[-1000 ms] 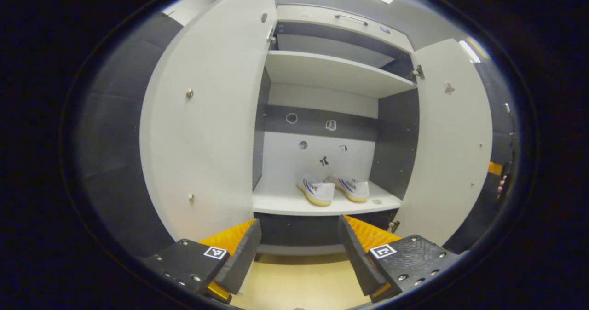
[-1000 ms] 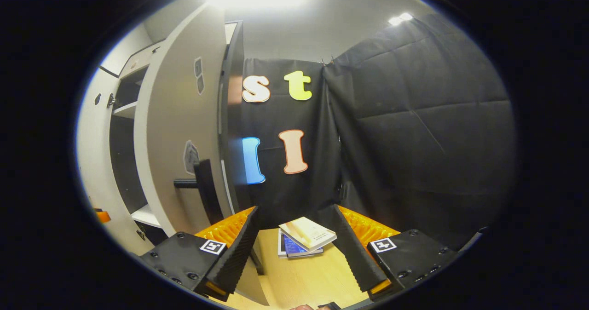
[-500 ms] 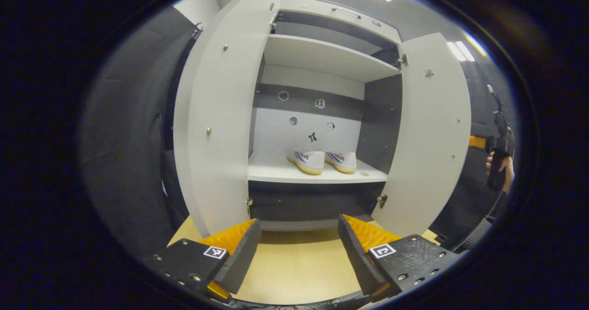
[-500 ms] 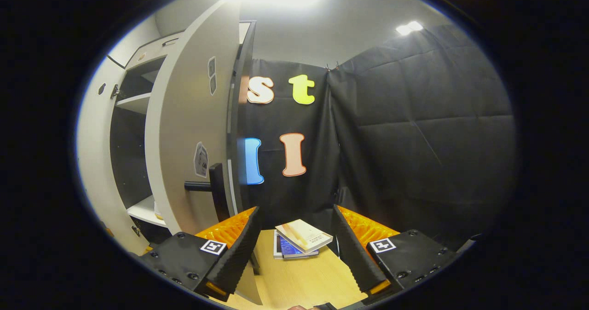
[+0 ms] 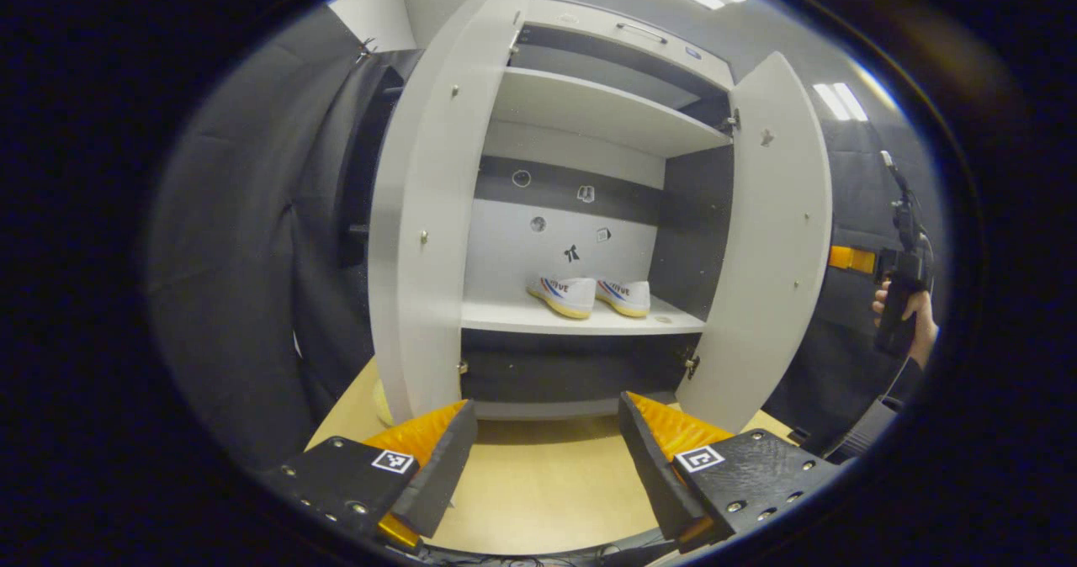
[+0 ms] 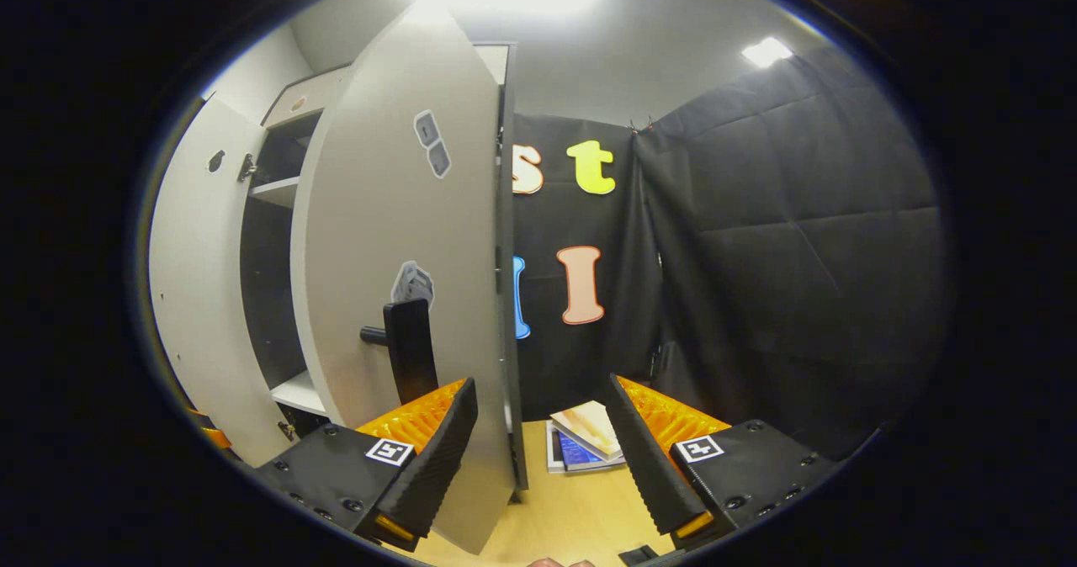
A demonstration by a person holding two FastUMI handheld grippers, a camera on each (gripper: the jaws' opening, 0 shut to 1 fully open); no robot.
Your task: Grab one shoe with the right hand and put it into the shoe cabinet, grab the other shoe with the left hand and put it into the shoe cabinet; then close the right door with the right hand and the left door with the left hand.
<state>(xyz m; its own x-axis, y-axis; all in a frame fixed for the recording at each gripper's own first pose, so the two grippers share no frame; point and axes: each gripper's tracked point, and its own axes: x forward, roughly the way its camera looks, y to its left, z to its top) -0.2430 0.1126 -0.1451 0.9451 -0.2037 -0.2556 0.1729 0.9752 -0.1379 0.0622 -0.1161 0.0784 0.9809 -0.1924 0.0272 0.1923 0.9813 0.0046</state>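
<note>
Two white shoes with yellow soles, one on the left [image 5: 563,294] and one on the right [image 5: 625,295], stand side by side on the lower shelf [image 5: 505,318] of the shoe cabinet. Both doors stand open: the left door [image 5: 429,214] and the right door [image 5: 774,239]. My left gripper [image 5: 547,453] is open and empty, well back from the cabinet. In the right gripper view the right door [image 6: 404,239] is close in front, its black handle [image 6: 410,348] just above my left finger. My right gripper [image 6: 543,437] is open and straddles the door's edge. A hand [image 5: 913,327] holds that gripper [image 5: 897,281] behind the right door.
An upper shelf [image 5: 589,113] and a drawer with a handle [image 5: 639,35] sit above. Books [image 6: 585,437] lie on the wooden floor [image 6: 555,508] by the black cloth wall [image 6: 782,256]. Open wooden floor [image 5: 538,483] lies between my left gripper and the cabinet.
My left gripper has backed away from the cabinet, which now looks smaller. My right gripper has moved closer to the right door's outer face, its edge now between the fingers.
</note>
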